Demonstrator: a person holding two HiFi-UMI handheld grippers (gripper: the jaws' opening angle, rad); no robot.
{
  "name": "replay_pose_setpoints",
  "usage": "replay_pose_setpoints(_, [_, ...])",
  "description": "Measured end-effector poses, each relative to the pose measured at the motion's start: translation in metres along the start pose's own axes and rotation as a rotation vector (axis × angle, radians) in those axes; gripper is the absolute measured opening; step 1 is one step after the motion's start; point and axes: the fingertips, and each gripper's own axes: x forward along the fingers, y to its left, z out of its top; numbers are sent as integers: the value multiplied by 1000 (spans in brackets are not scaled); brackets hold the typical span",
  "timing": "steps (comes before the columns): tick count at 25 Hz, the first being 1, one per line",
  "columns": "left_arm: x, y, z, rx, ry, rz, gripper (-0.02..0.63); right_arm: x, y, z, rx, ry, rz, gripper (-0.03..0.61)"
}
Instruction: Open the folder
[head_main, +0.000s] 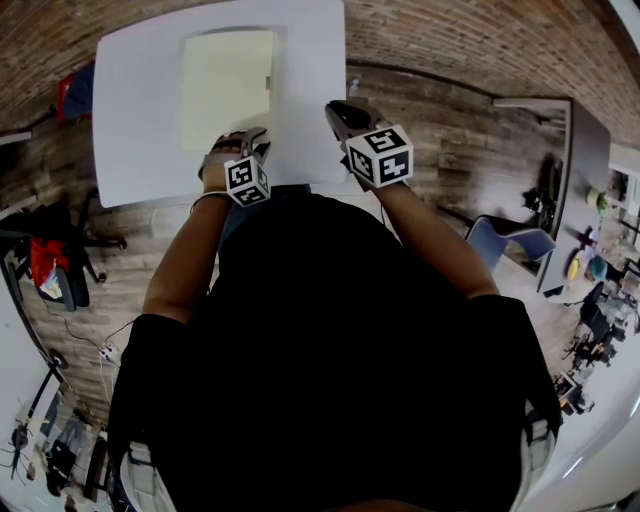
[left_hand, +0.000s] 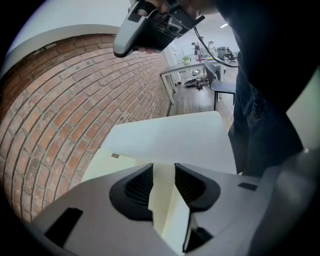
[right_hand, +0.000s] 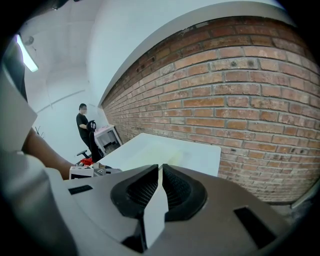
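Observation:
A pale yellow folder (head_main: 225, 85) lies flat on the white table (head_main: 130, 150). My left gripper (head_main: 245, 140) is at the folder's near edge. In the left gripper view the jaws (left_hand: 164, 172) are closed onto a pale yellow cover edge (left_hand: 162, 200) that fills the gap between the pads, and more of the folder (left_hand: 102, 162) shows to the left. My right gripper (head_main: 336, 108) hovers over the table's right side, clear of the folder. Its jaws (right_hand: 160, 172) are shut with nothing in them, and the table (right_hand: 200, 152) lies beyond.
The table stands on a brick-patterned floor (head_main: 450, 60). A blue chair (head_main: 510, 240) and a dark desk (head_main: 585, 150) are to the right, and red things (head_main: 70, 95) to the left. A person (right_hand: 82, 125) stands far back by a small table.

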Motion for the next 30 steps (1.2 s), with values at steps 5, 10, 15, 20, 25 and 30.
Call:
replay_pose_setpoints(5, [-5,-1,2,-21,-19,-6,103,1,0,-1,-6,5,7,49])
replay_pose_setpoints(10, [-12,2,4,-62,-40,-16,77,3,-1,1,-11,-1,9,49])
replay_pose_setpoints(15, [-23,7,6,-81,-60,-18,64,4,-1,6,-20,-6,16,49])
replay_pose_setpoints(20, [-30,10,6,-109,-71,-9,58,5,0,6,-25,-8,23,49])
replay_pose_setpoints(25, [-38,10,6,-138,-77,2,49,7,5,4,-31,-4,35,49])
replay_pose_setpoints(30, [-49,14,3,-149,-79,24,44,13,12,6,-37,-7,53,49])
